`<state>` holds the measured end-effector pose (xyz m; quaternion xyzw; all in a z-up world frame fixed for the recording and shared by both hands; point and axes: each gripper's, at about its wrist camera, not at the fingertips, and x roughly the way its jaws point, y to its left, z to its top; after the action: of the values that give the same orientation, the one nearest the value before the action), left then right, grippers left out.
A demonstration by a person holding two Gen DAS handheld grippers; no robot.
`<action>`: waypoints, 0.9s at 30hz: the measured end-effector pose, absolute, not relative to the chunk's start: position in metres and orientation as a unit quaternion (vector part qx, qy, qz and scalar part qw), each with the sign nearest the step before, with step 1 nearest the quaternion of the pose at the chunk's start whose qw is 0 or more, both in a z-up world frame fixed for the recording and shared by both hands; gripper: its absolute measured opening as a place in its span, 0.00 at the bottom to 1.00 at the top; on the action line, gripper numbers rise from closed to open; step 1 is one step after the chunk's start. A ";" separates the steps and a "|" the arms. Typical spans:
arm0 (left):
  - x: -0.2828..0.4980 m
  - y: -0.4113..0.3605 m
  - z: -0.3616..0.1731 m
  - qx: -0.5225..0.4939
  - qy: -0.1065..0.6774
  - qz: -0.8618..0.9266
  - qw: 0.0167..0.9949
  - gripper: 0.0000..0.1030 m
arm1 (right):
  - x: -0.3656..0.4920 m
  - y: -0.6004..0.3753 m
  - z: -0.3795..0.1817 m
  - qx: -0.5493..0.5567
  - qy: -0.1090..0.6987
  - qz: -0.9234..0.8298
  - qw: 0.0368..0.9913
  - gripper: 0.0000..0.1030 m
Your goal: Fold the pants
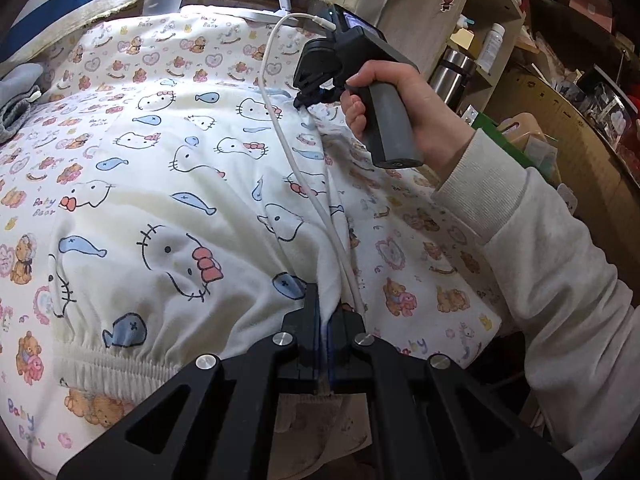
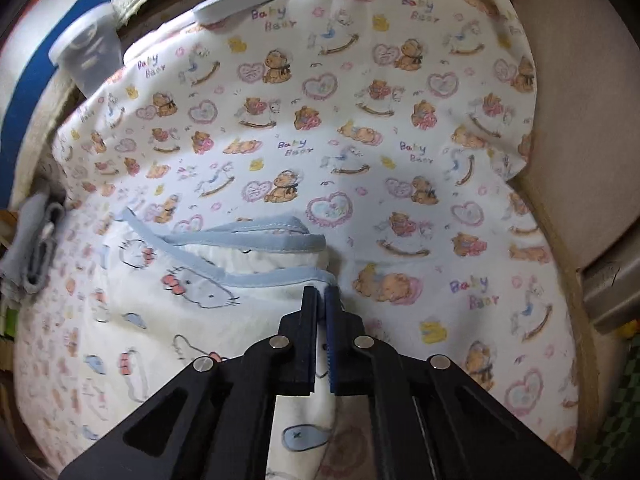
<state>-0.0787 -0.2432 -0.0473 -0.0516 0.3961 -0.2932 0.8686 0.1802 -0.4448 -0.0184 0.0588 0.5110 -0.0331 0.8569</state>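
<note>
The left gripper (image 1: 327, 312) is clamped on a pinch of soft white fabric at the waistband end of the pants (image 1: 168, 208), its black jaws pressed together with cloth bunched between them. The pants, a cream knit printed with cartoon cat faces, red bows and blue fish, lie spread on a bed sheet (image 1: 420, 248) patterned with teddy bears, hearts and rocking horses. A gathered elastic waistband (image 1: 120, 360) runs along the near edge of the garment, ruched into fine ridges. A white cable (image 1: 280, 128) trails across the pants up to the second tool.

Seen from the left wrist, a hand (image 1: 400, 104) in a pale ribbed sleeve (image 1: 540, 264) grips the grey handle of the right gripper (image 1: 303, 103), whose tip meets the far edge of the pants. From its own camera, the right gripper (image 2: 321, 294) has its jaws drawn together at a pale blue trimmed hem (image 2: 256, 234) of the pants (image 2: 208, 308); a sliver of white cloth appears to sit between the pads.

Beyond, the sheet (image 2: 360, 140) runs to the far edge of the bed, where a frosted plastic cup (image 2: 86, 54) stands beside a blue and cream textile (image 1: 60, 12). A folded grey garment (image 2: 38, 240) rests at the left edge.
</note>
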 end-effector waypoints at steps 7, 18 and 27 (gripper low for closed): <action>-0.076 -0.248 -0.043 -0.056 0.387 -0.291 0.873 0.02 | 0.188 -0.436 0.023 0.034 0.433 -0.048 0.899 0.00; -0.068 -0.257 -0.056 -0.048 0.391 -0.273 0.878 0.02 | 0.200 -0.439 -0.003 0.021 0.440 -0.088 0.894 0.00; -0.066 -0.260 -0.058 -0.049 0.395 -0.269 0.877 0.02 | 0.202 -0.436 -0.011 0.013 0.439 -0.092 0.894 0.00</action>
<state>-0.0659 -0.2601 -0.0580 -0.0491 0.3948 -0.2692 0.8771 0.2018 -0.4361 -0.0107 0.0126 0.4388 -0.0921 0.8938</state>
